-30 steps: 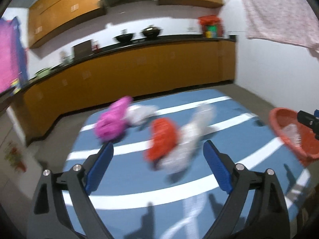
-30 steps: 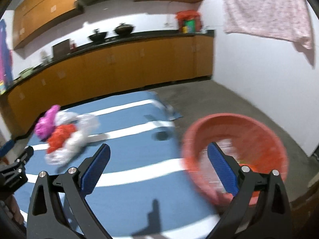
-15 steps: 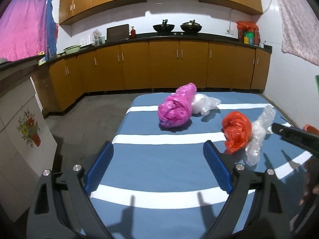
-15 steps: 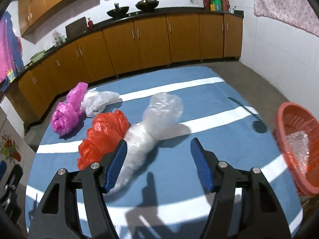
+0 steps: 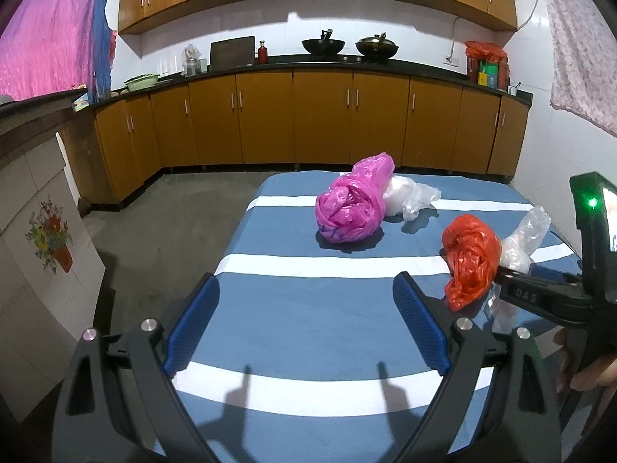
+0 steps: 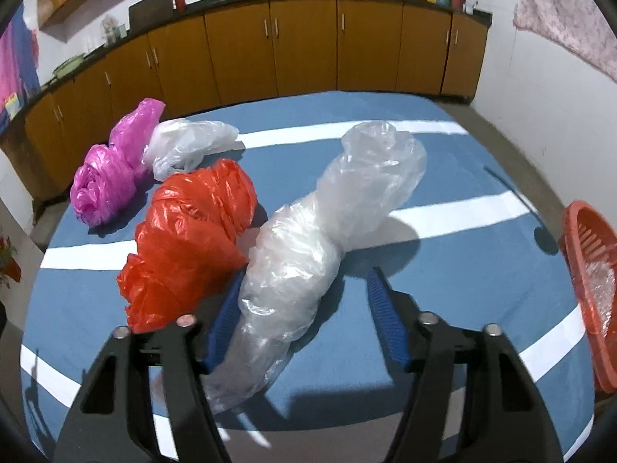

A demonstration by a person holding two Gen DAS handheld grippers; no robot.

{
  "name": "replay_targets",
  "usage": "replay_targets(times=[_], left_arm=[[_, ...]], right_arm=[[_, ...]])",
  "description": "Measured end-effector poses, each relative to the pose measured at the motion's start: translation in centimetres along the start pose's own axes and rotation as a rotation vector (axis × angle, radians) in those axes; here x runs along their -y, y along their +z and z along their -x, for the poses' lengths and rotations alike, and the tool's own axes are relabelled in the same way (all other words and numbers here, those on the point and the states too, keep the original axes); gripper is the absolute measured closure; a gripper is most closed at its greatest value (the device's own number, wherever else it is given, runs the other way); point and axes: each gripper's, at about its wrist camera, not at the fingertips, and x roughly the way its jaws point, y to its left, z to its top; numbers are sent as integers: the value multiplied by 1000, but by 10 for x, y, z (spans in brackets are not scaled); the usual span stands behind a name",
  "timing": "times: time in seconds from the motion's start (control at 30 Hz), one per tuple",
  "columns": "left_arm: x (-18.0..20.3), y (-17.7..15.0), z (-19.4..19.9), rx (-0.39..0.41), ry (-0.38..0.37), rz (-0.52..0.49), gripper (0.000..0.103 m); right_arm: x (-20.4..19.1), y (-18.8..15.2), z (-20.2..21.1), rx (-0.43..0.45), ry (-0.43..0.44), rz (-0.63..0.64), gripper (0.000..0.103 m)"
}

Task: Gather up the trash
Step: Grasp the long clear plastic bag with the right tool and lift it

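Note:
Several crumpled plastic bags lie on a blue white-striped mat (image 6: 443, 177). A long clear bag (image 6: 327, 231) lies between the open jaws of my right gripper (image 6: 304, 316), its lower part against the left pad. A red bag (image 6: 189, 239) touches the clear bag's left side. A pink bag (image 6: 112, 177) and a small white bag (image 6: 189, 142) lie farther left. In the left wrist view my left gripper (image 5: 308, 324) is open and empty above the mat, with the pink bag (image 5: 351, 208) ahead and the red bag (image 5: 470, 262) to its right. A red basket (image 6: 590, 289) stands at the right.
Brown kitchen cabinets (image 5: 308, 123) run along the back wall with pots on the counter. A white tiled wall (image 6: 547, 88) is at the right and bare grey floor (image 5: 166, 231) at the left. The right gripper's body (image 5: 559, 293) shows at the right of the left wrist view.
My right gripper has swung from the red basket to the bags and moved in until the clear bag lies between its jaws. My left gripper has turned left and steadied.

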Motion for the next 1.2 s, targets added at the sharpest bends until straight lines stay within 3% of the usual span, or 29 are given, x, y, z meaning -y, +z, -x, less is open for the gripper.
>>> replay_targets(times=[0.07, 0.13, 0.43, 0.63, 1.2], left_arm=[[3, 1, 0, 0, -5, -2, 14], [8, 2, -1, -1, -17, -4, 14], [44, 5, -10, -13, -92, -56, 13], [80, 12, -17, -17, -156, -98, 11], [141, 27, -63, -102, -211, -122, 9]], right_arm=[[3, 0, -1, -13, 5, 10, 62], [10, -2, 1, -15, 1, 21, 65], [51, -9, 18, 22, -87, 61, 65], [77, -12, 25, 29, -120, 77, 70], [117, -19, 33, 17, -114, 42, 73]])
